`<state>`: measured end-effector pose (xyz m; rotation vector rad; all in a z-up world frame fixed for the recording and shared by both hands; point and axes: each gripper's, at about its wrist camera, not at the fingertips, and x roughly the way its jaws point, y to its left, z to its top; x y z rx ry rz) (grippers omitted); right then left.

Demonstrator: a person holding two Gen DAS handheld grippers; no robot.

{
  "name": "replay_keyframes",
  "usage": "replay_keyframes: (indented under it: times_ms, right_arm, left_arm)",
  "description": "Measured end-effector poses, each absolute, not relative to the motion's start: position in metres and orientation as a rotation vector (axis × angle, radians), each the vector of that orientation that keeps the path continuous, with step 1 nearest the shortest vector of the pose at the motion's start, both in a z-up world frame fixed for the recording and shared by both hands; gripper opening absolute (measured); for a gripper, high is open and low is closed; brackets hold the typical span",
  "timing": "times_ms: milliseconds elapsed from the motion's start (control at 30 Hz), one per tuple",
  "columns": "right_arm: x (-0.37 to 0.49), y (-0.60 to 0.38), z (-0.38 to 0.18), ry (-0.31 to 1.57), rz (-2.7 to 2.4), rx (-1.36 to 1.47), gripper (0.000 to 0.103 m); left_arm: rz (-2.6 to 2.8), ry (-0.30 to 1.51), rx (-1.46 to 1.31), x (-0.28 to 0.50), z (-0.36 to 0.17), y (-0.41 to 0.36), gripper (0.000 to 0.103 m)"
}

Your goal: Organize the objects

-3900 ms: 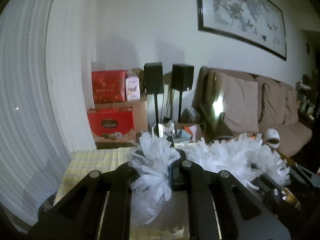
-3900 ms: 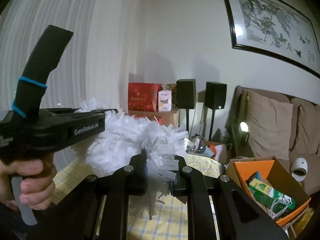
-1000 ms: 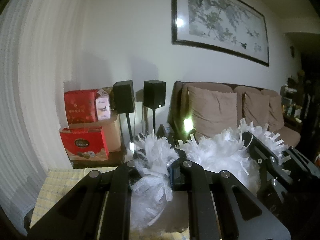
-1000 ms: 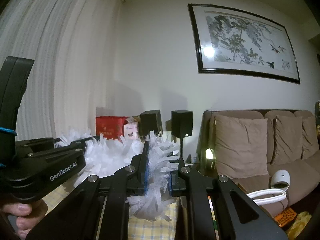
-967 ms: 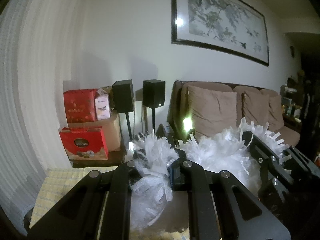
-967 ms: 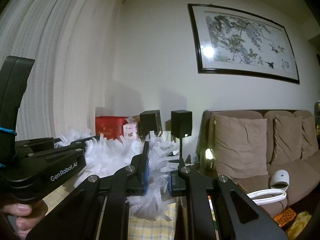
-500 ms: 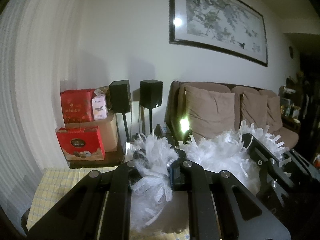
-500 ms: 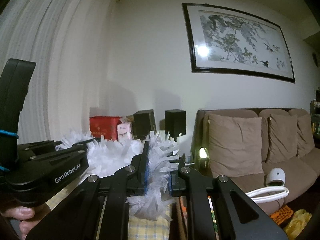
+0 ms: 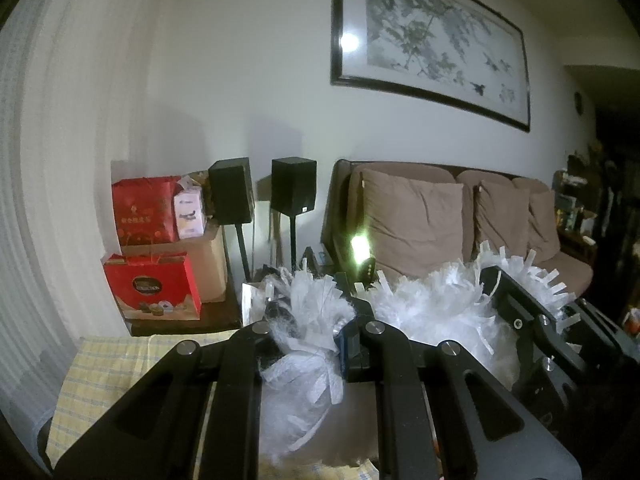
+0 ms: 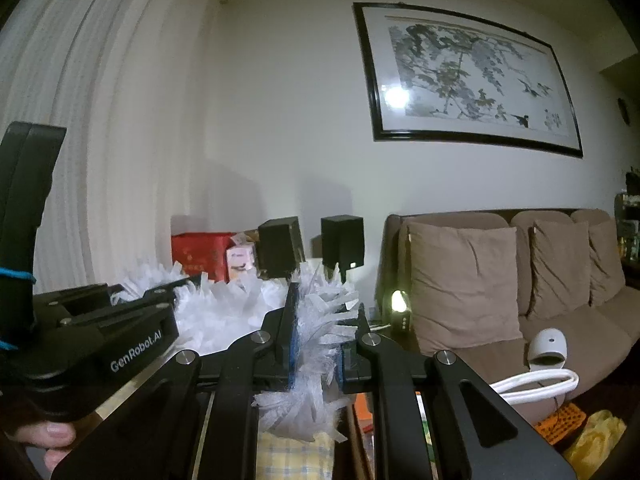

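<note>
A white shredded-plastic fringe garland (image 9: 436, 300) hangs in the air between my two grippers. My left gripper (image 9: 316, 322) is shut on one bunched end of it, and strips spill out below the pads. In the right wrist view my right gripper (image 10: 318, 330) is shut on the other end of the garland (image 10: 316, 364). The middle of the garland (image 10: 224, 312) runs left to the left gripper's body (image 10: 100, 340), which a hand (image 10: 56, 438) holds. The right gripper's body (image 9: 540, 336) shows at the right of the left wrist view.
A yellow checked cloth (image 9: 100, 372) covers the surface below. Behind it stand red gift boxes (image 9: 148, 292), two black speakers (image 9: 232, 192), a small lit lamp (image 9: 360, 246) and a brown sofa (image 9: 420, 224). A white cable (image 10: 536, 384) and a round white device (image 10: 548, 344) lie at the right.
Since about four seconds ago both grippers have risen with the garland, and the orange box has left the right wrist view. Over the last second nothing has visibly moved and both grips hold.
</note>
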<state>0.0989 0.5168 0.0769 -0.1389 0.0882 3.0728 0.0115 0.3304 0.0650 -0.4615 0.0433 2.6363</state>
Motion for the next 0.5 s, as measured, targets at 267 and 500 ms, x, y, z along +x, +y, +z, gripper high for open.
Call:
replay_keyframes:
  times_ms: [267,500]
  right_arm:
    - [0.097,0.53,0.075,0.146,3.08,-0.178,0.012]
    - [0.097,0.538,0.076,0.148,3.057,-0.197,0.012]
  left_arm:
    - [2.638,0.037,-0.447,0.011,0.065,0.338,0.012]
    - [2.635,0.067,-0.438,0.009,0.063,0.352,0.012]
